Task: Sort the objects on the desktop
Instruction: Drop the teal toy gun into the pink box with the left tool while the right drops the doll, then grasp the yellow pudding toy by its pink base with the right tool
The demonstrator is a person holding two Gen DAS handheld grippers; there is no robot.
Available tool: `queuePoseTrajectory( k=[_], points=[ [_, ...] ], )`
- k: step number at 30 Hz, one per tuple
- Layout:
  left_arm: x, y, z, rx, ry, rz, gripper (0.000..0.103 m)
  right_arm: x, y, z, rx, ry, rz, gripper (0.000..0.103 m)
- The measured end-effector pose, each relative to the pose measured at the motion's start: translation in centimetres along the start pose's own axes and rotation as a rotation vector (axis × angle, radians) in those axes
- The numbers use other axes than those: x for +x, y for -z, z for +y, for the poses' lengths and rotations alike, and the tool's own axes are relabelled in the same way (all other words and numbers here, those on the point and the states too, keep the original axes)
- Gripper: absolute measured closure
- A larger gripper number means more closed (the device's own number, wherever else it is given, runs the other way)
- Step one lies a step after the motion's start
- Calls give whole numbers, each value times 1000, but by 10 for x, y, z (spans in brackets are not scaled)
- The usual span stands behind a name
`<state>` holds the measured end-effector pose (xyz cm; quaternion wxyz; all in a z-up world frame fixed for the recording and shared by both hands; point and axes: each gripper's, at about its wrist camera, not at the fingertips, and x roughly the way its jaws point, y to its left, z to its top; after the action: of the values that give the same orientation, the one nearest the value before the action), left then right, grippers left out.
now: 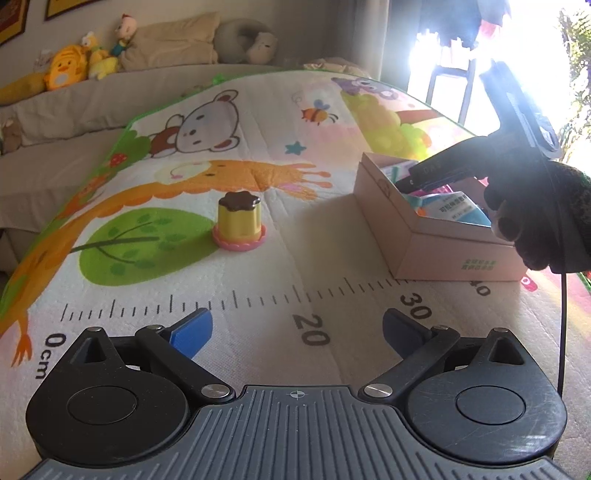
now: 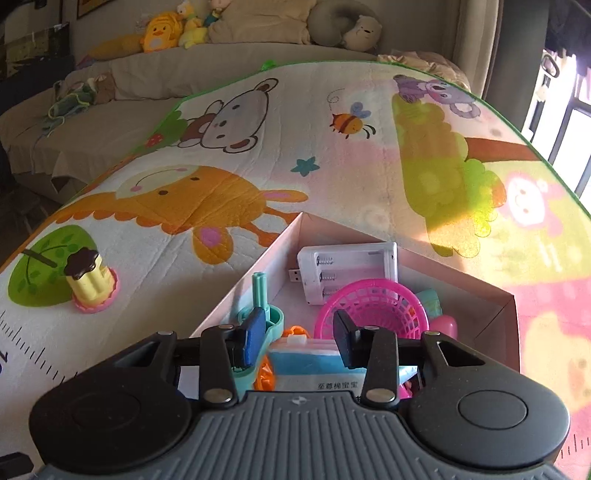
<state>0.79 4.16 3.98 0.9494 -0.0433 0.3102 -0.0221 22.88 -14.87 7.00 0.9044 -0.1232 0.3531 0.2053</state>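
Note:
A toy pudding (image 1: pixel 240 221), yellow with a brown top and pink base, stands upright on the play mat (image 1: pixel 258 280) ahead and slightly left of my left gripper (image 1: pixel 297 326). That gripper is wide open and empty, low over the printed ruler. A cardboard box (image 1: pixel 454 258) sits to its right, and my right gripper (image 1: pixel 413 179), held by a gloved hand (image 1: pixel 543 214), reaches into it. In the right wrist view my right gripper (image 2: pixel 300 339) hovers with a narrow gap above a blue-white packet (image 2: pixel 310 365) inside the box (image 2: pixel 251 273); its pads touch nothing. The pudding (image 2: pixel 90 282) stands left of the box.
The box also holds a white battery charger (image 2: pixel 347 273), a pink basket (image 2: pixel 373 310), a teal toy (image 2: pixel 266 317) and an orange item (image 2: pixel 295 330). Behind the mat (image 2: pixel 332 177) is a sofa (image 2: pixel 166 77) with plush toys (image 2: pixel 160 31). Bright window glare fills the right (image 1: pixel 535 44).

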Motion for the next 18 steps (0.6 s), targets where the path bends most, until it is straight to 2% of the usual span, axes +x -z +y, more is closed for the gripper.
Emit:
queuePoseTrajectory(
  k=[4,9,12,15,17,18],
  points=[
    [0,1,6,-13,-22,3,1,11,-1,-17,7,183,17,65],
    [5,2,11,-32,-30,14,1,-1,6,-39,43,243,17,64],
    [6,3,12,-38,-29,18,1,-22,5,-42,62,173,-17,64],
    [8,2,13,-45,-39,26,1,-44,-1,-26,49,84,-51,63],
    [8,2,15,-49,-56,31,1,-52,-7,-3,21,-10,-58,58],
    [8,2,16,-52,-67,33,1,-55,-8,12,3,-57,-63,52]
  ],
)
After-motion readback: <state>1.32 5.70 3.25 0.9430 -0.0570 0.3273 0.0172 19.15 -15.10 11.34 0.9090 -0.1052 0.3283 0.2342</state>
